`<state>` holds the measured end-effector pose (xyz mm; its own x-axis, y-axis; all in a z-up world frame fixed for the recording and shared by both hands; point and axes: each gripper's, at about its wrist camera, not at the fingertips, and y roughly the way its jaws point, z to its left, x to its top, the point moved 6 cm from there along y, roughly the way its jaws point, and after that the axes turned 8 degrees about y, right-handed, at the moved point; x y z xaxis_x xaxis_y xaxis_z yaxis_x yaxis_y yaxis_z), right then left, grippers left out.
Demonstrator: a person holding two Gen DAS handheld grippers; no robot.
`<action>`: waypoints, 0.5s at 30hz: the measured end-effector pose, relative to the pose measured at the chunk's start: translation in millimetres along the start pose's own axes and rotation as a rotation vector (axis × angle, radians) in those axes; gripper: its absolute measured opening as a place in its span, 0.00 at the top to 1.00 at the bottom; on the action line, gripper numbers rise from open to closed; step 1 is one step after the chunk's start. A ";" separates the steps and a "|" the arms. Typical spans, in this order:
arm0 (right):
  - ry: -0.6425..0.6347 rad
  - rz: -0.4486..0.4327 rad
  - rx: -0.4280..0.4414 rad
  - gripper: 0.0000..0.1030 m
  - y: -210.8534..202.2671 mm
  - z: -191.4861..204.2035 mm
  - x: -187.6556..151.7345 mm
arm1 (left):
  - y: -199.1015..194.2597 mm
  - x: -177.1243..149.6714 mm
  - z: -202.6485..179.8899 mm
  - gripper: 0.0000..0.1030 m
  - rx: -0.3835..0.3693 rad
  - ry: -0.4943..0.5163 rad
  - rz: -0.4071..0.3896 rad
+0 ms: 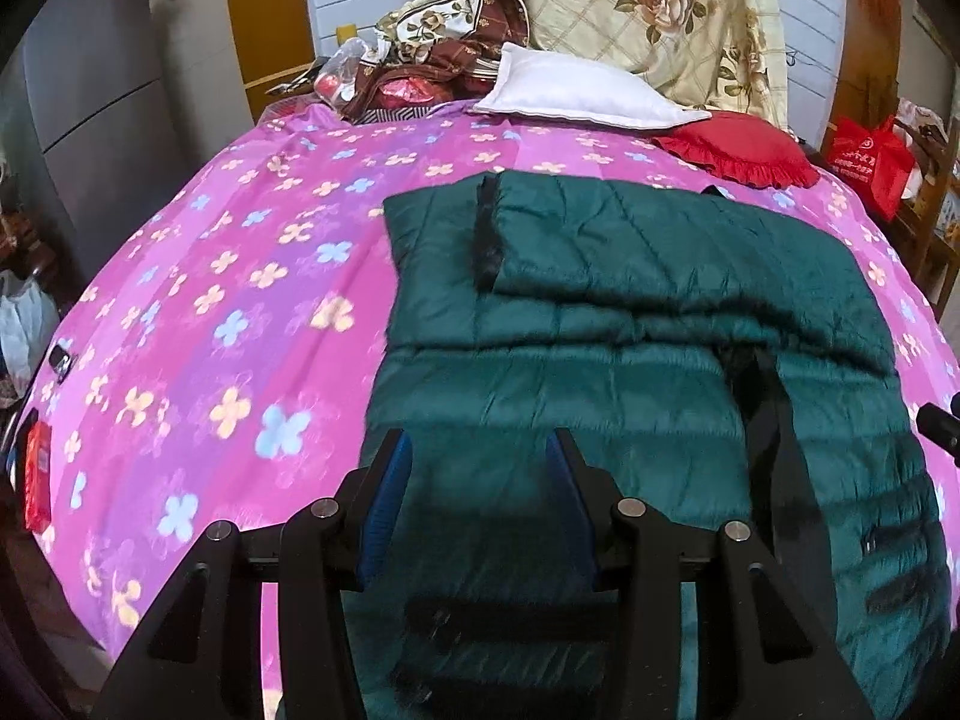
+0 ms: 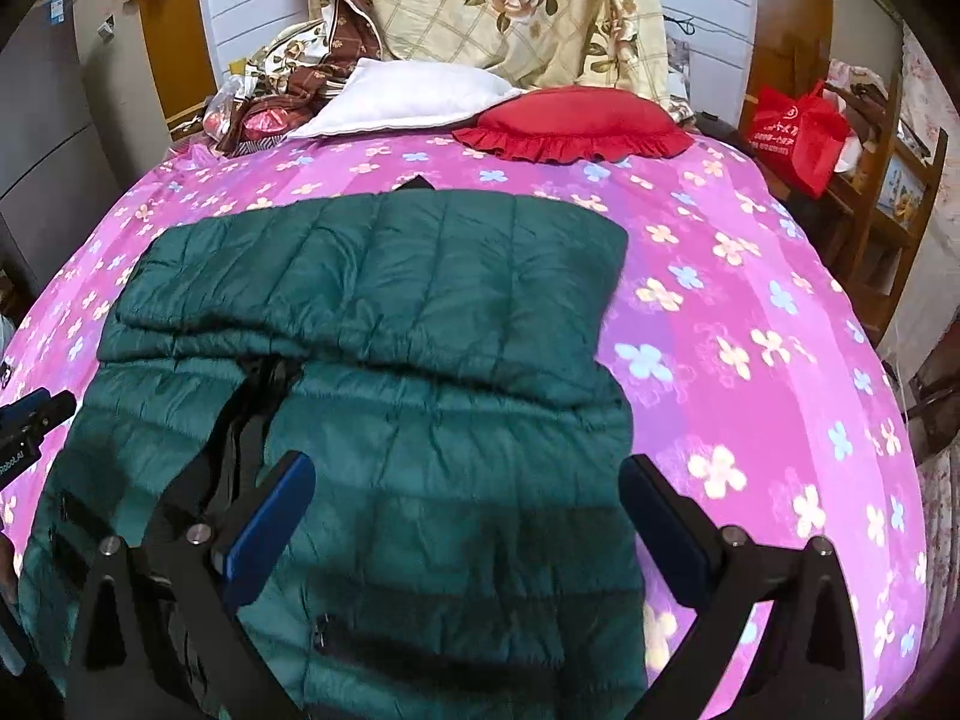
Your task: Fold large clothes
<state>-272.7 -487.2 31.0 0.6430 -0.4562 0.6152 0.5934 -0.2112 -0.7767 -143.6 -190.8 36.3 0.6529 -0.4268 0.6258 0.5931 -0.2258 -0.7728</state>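
Observation:
A dark green quilted puffer jacket (image 1: 600, 324) lies flat on the pink flowered bedspread (image 1: 240, 300). Its far part is folded over toward me, with a black-trimmed edge on the left. It also shows in the right wrist view (image 2: 390, 312). My left gripper (image 1: 480, 456) hovers over the jacket's near left part, jaws open, blue pads (image 1: 393, 480) apart, holding nothing. My right gripper (image 2: 468, 486) is wide open over the jacket's near right part and empty. The right gripper's tip (image 1: 939, 423) peeks in at the left view's right edge.
At the bed's head lie a white pillow (image 2: 414, 99), a red frilled cushion (image 2: 576, 120) and a heap of floral bedding (image 2: 510, 6). A red bag (image 2: 792, 132) stands on wooden furniture right of the bed. A grey cabinet (image 1: 90, 120) stands left.

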 end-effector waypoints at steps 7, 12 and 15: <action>0.016 0.009 0.015 0.00 -15.5 -5.3 -19.5 | -15.8 -34.1 14.6 0.72 -0.009 -0.012 0.029; -0.009 0.001 0.010 0.00 -29.1 -2.2 -35.0 | -28.4 -51.5 18.9 0.72 -0.028 -0.020 0.036; -0.010 -0.003 0.011 0.00 -37.2 -2.1 -45.3 | -35.0 -62.7 19.4 0.72 -0.041 -0.018 0.044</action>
<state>-324.9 -460.5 31.7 0.6457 -0.4471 0.6190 0.6009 -0.2028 -0.7732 -196.2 -139.2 26.2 0.6865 -0.4211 0.5928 0.5444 -0.2428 -0.8029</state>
